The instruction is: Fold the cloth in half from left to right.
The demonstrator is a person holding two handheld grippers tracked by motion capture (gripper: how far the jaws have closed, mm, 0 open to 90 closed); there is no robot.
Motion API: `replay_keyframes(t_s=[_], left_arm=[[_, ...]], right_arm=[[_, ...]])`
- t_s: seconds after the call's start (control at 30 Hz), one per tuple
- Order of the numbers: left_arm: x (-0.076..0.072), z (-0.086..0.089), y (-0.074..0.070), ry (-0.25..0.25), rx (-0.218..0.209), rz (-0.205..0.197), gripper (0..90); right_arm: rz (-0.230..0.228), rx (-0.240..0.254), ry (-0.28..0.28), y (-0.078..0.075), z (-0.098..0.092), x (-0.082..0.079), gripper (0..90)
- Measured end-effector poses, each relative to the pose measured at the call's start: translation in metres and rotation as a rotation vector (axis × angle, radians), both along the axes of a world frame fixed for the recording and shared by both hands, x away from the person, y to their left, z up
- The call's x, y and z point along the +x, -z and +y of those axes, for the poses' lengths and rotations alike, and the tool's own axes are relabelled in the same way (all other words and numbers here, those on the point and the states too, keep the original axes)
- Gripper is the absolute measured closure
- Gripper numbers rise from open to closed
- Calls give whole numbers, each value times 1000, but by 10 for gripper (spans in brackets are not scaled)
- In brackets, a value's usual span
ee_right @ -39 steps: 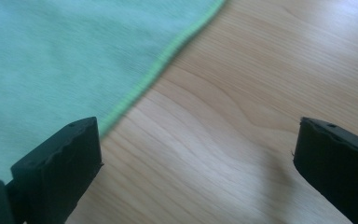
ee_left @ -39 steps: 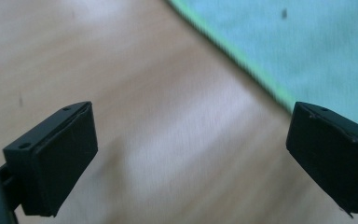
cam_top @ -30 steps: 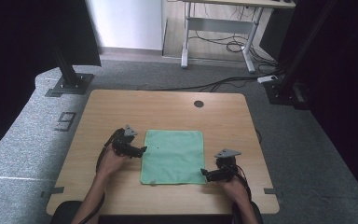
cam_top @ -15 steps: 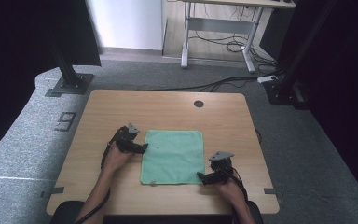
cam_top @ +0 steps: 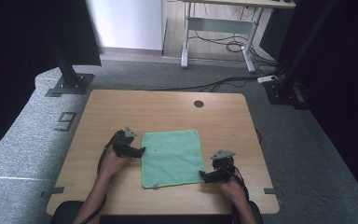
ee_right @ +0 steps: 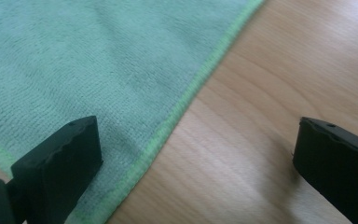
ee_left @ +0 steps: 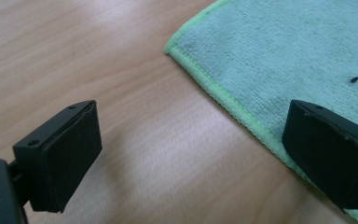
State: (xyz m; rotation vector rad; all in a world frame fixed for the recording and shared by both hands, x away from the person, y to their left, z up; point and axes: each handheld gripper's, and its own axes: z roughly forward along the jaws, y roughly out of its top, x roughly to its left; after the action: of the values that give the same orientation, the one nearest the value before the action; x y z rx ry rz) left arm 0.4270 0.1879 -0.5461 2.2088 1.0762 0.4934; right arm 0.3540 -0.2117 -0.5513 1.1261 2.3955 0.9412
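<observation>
Green microfibre cloth [cam_top: 171, 157] lies flat mid-table [cam_top: 168, 107], my left gripper [cam_top: 139, 151] has closed in on its left edge and my right gripper [cam_top: 203, 176] on the near right corner, both jaws spread, pinch next.

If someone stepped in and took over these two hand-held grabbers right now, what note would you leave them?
Left gripper: open, straddling the left edge of the green cloth, one jaw over the cloth, the other over bare wood.
Right gripper: open, straddling the cloth's right edge near its front right corner.
The cloth lies flat and unfolded in the middle of the wooden table.
Done: both grippers are lined up at the cloth's edges.
Left: nothing is gripped yet; probably close on the edges, then lift or fold.
</observation>
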Motion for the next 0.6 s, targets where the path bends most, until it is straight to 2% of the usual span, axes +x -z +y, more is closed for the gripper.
replay_keyframes(t_s=[0.13,0.6], left_arm=[[-8,3,1,-2,-25,14,41],[-31,0,1,4,-23,28,46]], right_arm=[[-4,-4,17,0,-5,5,19],[-2,2,64,0,-19,24,21]])
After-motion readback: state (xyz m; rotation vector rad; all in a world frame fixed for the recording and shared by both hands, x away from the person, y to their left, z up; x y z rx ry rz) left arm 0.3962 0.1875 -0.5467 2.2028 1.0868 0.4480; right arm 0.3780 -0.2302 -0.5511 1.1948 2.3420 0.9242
